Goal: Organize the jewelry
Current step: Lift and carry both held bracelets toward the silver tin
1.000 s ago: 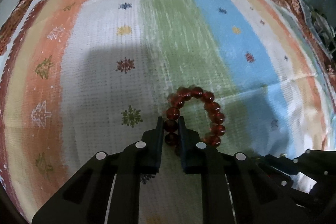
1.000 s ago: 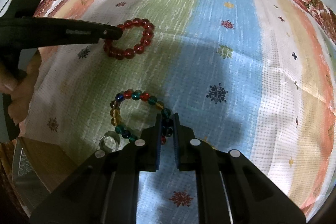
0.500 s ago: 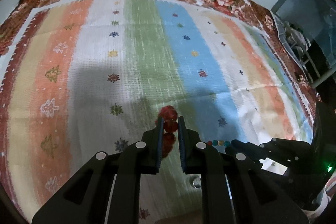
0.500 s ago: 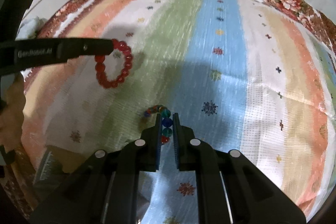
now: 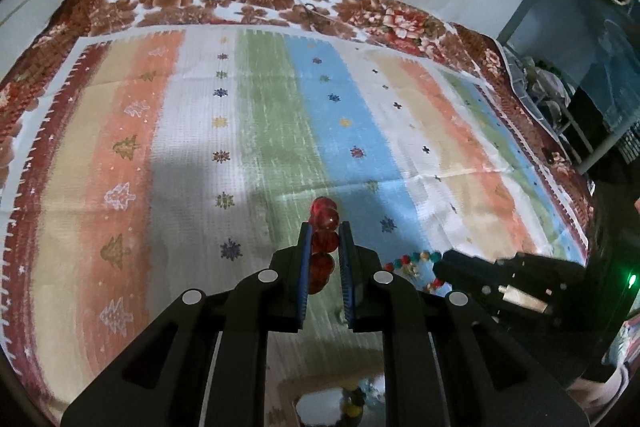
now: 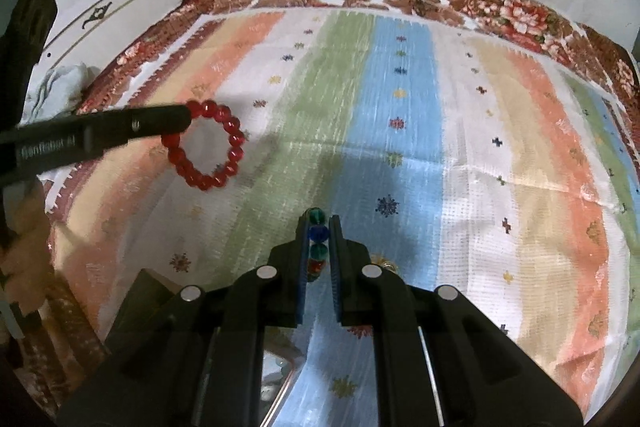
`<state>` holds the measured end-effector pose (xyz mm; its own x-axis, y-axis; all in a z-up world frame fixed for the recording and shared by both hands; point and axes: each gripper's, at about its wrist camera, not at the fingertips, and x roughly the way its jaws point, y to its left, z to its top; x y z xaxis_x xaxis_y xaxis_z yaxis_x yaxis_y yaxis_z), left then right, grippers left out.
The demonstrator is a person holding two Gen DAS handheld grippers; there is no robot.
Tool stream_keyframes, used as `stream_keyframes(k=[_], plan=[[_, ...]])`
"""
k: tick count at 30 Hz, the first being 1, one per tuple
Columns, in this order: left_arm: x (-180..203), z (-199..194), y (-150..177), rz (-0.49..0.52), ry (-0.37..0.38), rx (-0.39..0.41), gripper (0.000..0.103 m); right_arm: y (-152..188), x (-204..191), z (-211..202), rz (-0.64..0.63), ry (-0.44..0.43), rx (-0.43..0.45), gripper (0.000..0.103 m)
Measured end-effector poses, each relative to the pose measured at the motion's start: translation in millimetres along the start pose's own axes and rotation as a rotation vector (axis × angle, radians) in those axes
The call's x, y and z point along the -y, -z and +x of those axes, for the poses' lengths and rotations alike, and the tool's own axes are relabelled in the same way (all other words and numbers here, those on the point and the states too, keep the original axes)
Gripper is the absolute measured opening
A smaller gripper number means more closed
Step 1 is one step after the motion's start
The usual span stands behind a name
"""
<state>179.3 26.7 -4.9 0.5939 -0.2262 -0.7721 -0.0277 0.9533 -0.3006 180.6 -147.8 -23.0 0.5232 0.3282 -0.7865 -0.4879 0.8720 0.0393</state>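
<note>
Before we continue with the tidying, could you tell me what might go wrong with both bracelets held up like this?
The red bracelet hangs from the left gripper by only a few beads, so it might swing or slip out. The multicoloured bracelet is pinched just as narrowly in the right gripper. The two grippers are close together, so the loops could tangle.

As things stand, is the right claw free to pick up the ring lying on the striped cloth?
Probably not: the right claw is shut on the multicolored bead bracelet, so the ring just beside it stays out of play until the bracelet goes down.
</note>
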Motion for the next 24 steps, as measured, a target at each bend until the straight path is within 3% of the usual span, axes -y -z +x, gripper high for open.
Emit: stream_keyframes(k=[15, 24], plan=[[19.8, -57.8, 35.9, 0.026, 0.032, 0.104, 0.013, 9.0, -14.4, -49.8, 0.01, -0.019, 0.112, 0.011], [29.9, -72.2, 58.3, 0.055, 0.044, 0.114, 0.013, 23.9, -24.5, -76.1, 0.006, -0.053, 0.147, 0.011]])
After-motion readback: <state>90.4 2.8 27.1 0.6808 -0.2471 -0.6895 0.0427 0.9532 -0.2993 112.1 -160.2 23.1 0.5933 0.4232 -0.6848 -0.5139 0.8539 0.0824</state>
